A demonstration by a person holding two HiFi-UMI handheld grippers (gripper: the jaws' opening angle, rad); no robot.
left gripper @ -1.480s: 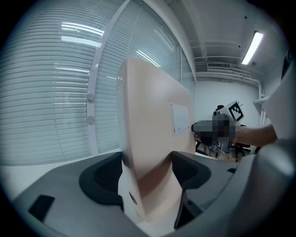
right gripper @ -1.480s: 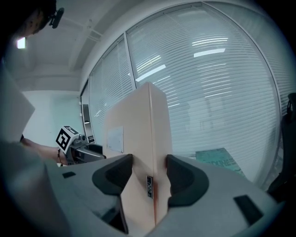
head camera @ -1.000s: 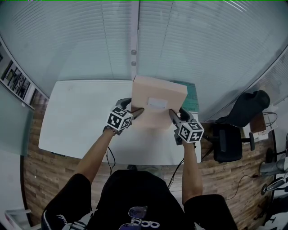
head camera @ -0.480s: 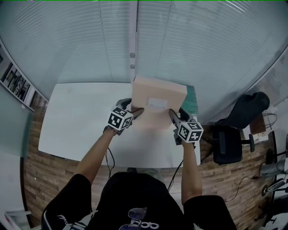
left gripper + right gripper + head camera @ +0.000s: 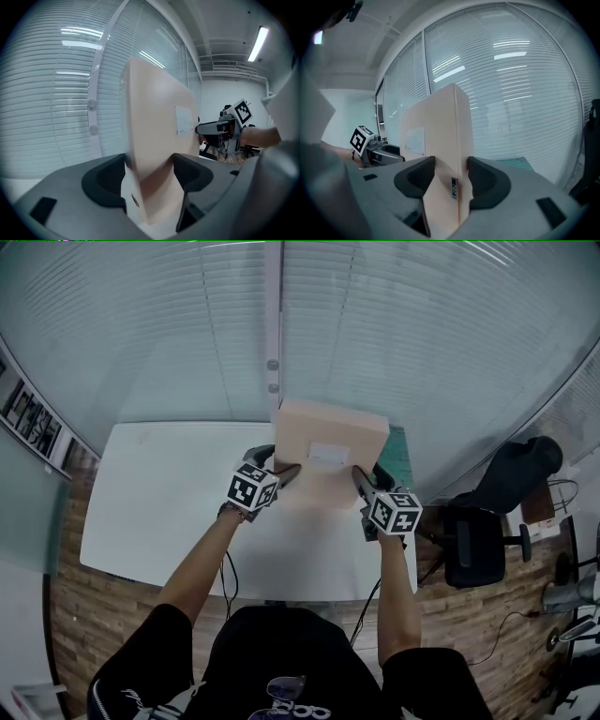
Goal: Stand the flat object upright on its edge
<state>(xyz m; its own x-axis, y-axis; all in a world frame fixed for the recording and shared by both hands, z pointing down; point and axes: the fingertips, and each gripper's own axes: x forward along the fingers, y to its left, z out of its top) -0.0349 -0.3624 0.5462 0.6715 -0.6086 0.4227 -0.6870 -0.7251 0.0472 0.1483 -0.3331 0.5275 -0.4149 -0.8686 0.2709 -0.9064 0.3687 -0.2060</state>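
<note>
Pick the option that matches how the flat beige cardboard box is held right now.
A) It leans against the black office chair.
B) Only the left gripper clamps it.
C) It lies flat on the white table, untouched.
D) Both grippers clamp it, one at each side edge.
D: the left gripper is shut on one side edge of the upright flat beige cardboard box, and the right gripper is shut on the opposite edge.

A pale cardboard box is clamped upright by the jaws of the right gripper; the left gripper is seen beyond, against window blinds.
</note>
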